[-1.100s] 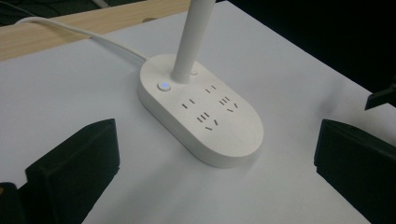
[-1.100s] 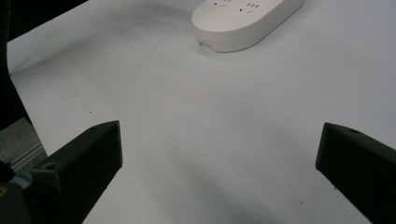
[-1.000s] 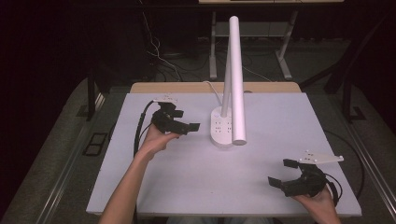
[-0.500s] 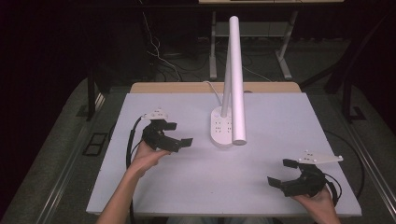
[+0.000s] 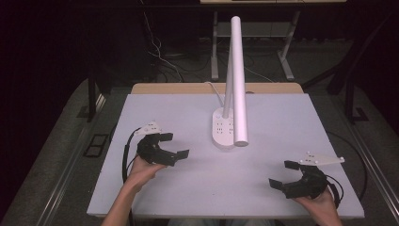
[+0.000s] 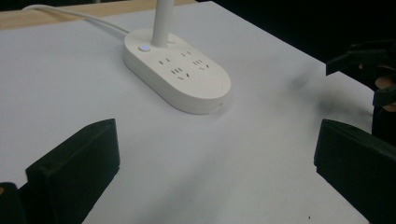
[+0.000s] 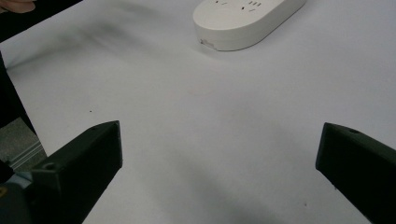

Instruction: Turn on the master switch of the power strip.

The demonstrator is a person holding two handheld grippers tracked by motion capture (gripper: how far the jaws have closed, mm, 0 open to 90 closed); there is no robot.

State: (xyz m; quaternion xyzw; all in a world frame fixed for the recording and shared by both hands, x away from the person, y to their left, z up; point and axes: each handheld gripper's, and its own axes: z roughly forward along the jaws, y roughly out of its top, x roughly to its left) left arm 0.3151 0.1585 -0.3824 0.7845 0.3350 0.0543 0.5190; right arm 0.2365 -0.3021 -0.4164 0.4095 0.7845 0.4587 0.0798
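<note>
A white desk lamp [image 5: 230, 94] stands on the white table [image 5: 291, 141], toward its far side and near the middle. Its oval base [image 5: 222, 132] carries rows of plug sockets and a small lit button [image 6: 144, 47], and its long tube head [image 5: 239, 80] leans forward over the base, so the weight sits low and the lamp stays steady without help. A white cord [image 5: 214, 89] runs from the base back toward the far edge, out of the working space.

The left gripper [image 5: 167, 146] hovers to the near left of the lamp base, close to it but not touching. Its jaws are spread wide with nothing between them, and in the left gripper view they frame the base, which suggests the person is lining up on the base or the button on it. The hand [image 5: 141, 167] holds it low over the table, which suits a short reach forward.

The right gripper [image 5: 282, 176] sits to the near right of the lamp base, well apart from it and close to the table's near edge. Its jaws also stand wide apart and empty. The right gripper view looks across bare table toward the rounded end of the base, so this gripper seems parked, waiting clear of the lamp while the other does the closer work.
</note>
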